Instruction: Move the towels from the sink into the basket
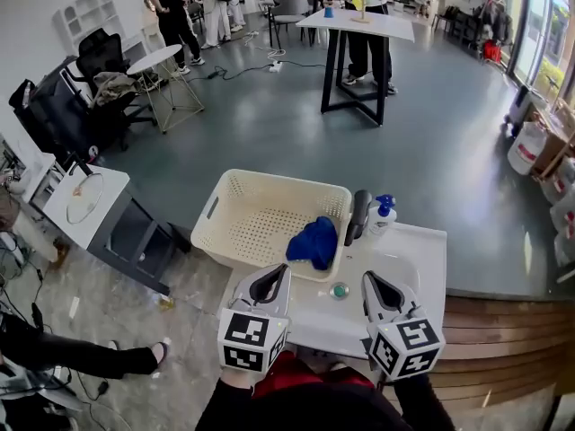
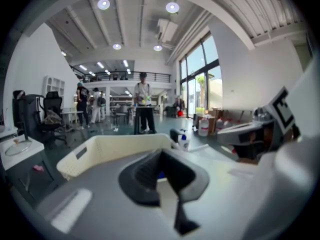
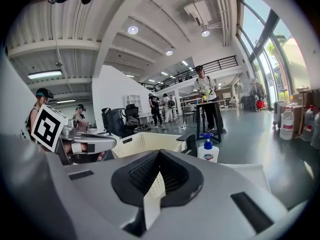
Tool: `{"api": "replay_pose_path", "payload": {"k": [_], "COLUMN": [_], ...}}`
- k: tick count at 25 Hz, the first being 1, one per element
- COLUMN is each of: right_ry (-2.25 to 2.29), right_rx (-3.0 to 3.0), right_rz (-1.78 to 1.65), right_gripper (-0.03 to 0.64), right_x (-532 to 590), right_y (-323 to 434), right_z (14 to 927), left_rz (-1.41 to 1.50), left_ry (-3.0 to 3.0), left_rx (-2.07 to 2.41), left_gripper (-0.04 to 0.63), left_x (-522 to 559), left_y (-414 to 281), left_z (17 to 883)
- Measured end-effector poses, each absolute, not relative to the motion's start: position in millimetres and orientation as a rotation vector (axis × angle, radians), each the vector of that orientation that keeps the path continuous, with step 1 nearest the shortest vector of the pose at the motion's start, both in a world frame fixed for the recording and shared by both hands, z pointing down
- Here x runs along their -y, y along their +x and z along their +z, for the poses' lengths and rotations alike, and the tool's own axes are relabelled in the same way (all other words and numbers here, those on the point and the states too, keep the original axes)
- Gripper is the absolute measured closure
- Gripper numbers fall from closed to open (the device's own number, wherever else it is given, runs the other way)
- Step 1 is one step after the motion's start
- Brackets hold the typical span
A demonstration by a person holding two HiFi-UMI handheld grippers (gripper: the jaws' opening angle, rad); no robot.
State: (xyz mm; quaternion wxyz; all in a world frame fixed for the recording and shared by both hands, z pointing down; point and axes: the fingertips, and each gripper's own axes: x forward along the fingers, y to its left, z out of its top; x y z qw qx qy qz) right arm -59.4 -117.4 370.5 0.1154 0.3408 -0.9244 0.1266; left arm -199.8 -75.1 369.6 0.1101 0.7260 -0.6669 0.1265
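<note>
A blue towel point(image 1: 314, 241) lies bunched in the cream basket point(image 1: 235, 232), against its right rim beside the sink. The white sink point(image 1: 402, 268) shows an empty basin with a round drain point(image 1: 339, 290). My left gripper point(image 1: 274, 273) hovers over the sink's near left edge, shut with nothing in it, its tips pointing at the towel. My right gripper point(image 1: 370, 280) hangs over the basin's near side, also shut and empty. In the left gripper view the jaws point(image 2: 161, 156) meet in front of the basket point(image 2: 110, 148). The right gripper view shows shut jaws point(image 3: 159, 156) and the basket point(image 3: 145, 141) beyond.
A black faucet point(image 1: 358, 215) and a soap pump bottle point(image 1: 383, 214) stand at the sink's back edge. A wooden counter point(image 1: 503, 330) runs to the right. A small white side table point(image 1: 85, 200) stands left of the basket. Several people stand far off by tables.
</note>
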Motion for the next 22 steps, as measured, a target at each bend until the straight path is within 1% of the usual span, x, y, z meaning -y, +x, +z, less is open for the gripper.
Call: {"api": "replay_pose_path", "payload": {"k": [22], "right_ry": [0.903], "right_rx": [2.781], "right_rz": [0.328], "right_gripper": [0.611], "right_x": [97.0], "right_y": [-49.1], "right_z": [368.0], "left_rz": [0.34], "left_ry": [2.066], "left_rx": [1.992], "left_gripper": [0.592], "left_x": [42.2], "left_y": [-184.4], "left_z": [379.6]}}
